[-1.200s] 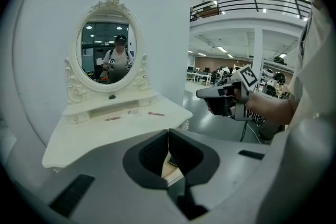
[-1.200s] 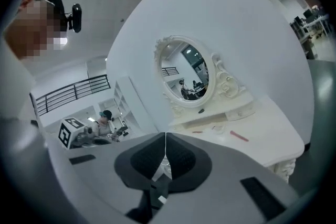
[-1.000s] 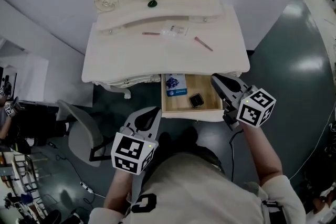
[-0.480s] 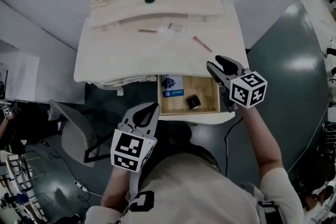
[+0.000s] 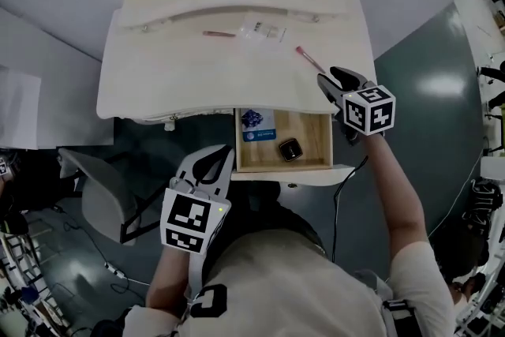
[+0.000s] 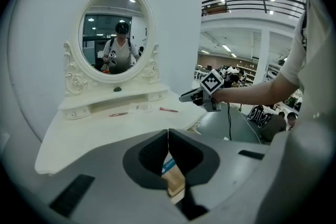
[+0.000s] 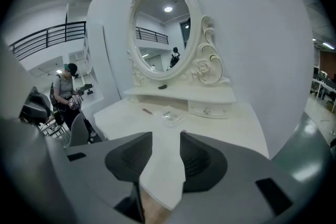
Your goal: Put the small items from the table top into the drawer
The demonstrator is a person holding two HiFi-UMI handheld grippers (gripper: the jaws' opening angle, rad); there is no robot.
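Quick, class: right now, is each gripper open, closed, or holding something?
Left gripper: closed, holding nothing.
Right gripper: open; its jaws have just been opening, with nothing between them.

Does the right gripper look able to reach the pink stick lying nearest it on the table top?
Probably yes: the right gripper is open and empty, close beside the pink stick, with only bare table between them.
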